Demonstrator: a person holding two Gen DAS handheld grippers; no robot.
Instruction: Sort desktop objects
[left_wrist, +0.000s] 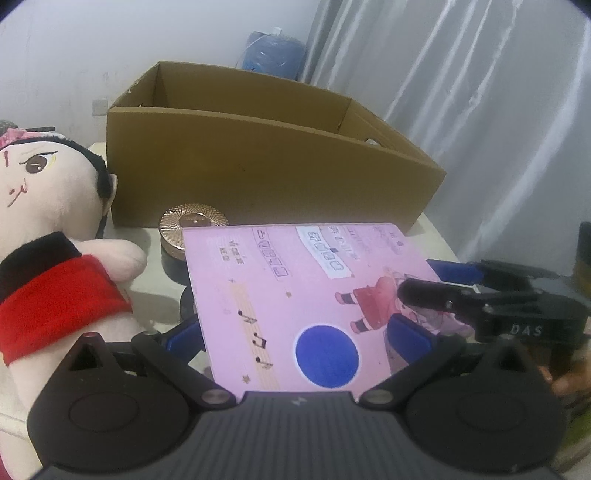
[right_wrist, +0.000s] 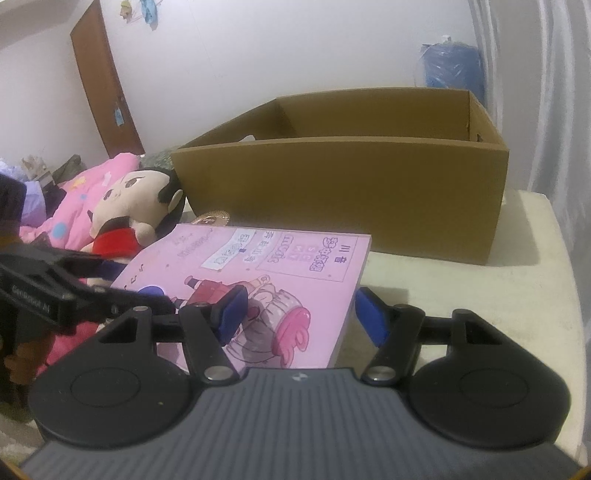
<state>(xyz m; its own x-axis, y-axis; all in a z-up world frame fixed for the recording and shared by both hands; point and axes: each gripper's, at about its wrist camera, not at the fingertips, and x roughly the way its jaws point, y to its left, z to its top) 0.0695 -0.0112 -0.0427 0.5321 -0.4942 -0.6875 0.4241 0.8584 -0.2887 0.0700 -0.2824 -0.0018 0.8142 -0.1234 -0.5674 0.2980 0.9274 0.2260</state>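
Together, both grippers' jaws clamp the pink book's (left_wrist: 295, 291) opposite edges before the box (left_wrist: 258, 166).

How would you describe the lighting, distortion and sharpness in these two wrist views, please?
Left wrist view: fisheye bends the cardboard box rim into a curve; corners vignette black; the curtain is soft, with bright streaks. Right wrist view: the box throws a soft shadow on the table; print on the pink book is blurry, and the distant bedding is soft.

Right gripper (left_wrist: 436, 295), on its black body: white letters "DAS". Pink book (right_wrist: 258, 280), cover title: "川音" was legible; the remaining print was too blurred to read.
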